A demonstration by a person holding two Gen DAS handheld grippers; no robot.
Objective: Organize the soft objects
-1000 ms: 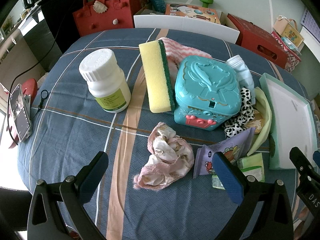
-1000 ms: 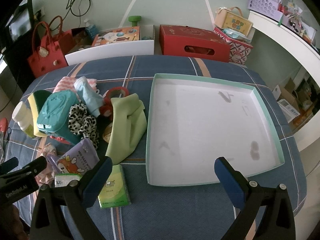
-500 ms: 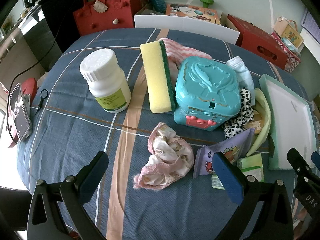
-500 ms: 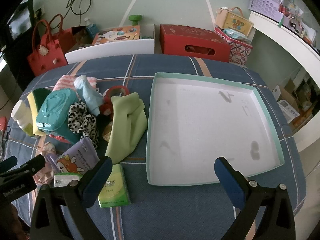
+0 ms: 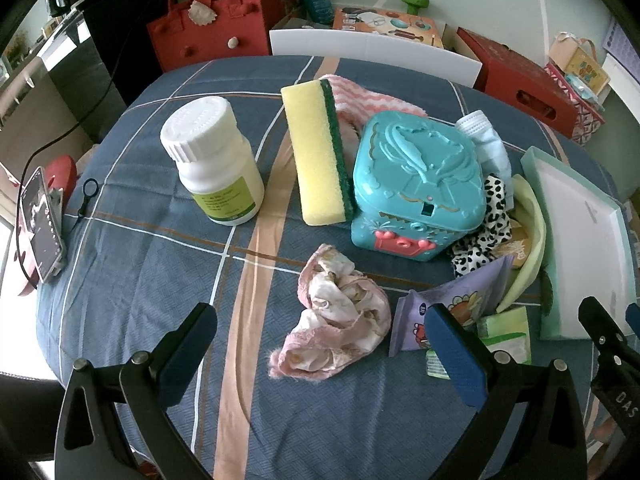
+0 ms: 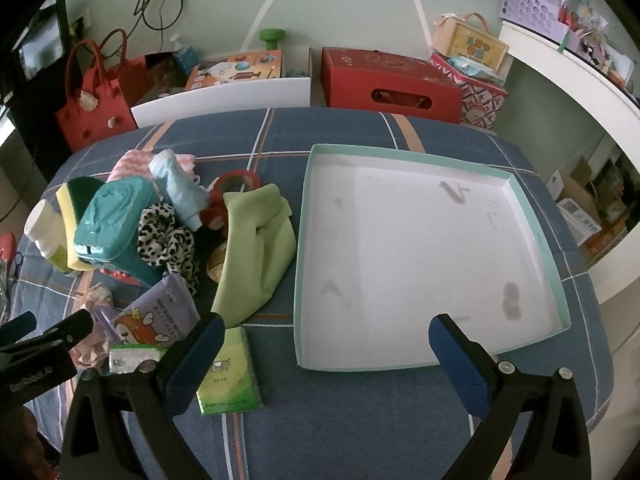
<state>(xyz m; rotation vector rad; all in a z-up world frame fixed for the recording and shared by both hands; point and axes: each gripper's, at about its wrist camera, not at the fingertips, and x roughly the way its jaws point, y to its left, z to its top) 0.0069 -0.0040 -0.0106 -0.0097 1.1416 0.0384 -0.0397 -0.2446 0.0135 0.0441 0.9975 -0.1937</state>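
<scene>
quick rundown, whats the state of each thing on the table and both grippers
left gripper: open, holding nothing
right gripper: open, holding nothing
tray: nothing in it
white bottle: upright, capped
teal box: lid shut
sponge: on edge
pink cloth: crumpled
green cloth: loosely folded

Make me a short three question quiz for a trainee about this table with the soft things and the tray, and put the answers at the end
1. True or false: the tray already holds a soft item.
2. Which item lies nearest in front of the open left gripper?
A. the white bottle
B. the crumpled pink cloth
C. the green cloth
3. Fill in: the yellow sponge stands on edge between the white bottle and the ____ box.

Key
1. False: nothing lies in the tray.
2. B: the crumpled pink cloth lies just ahead, between the spread fingers. The right gripper is open too, over the tray's near rim.
3. Teal.
</scene>
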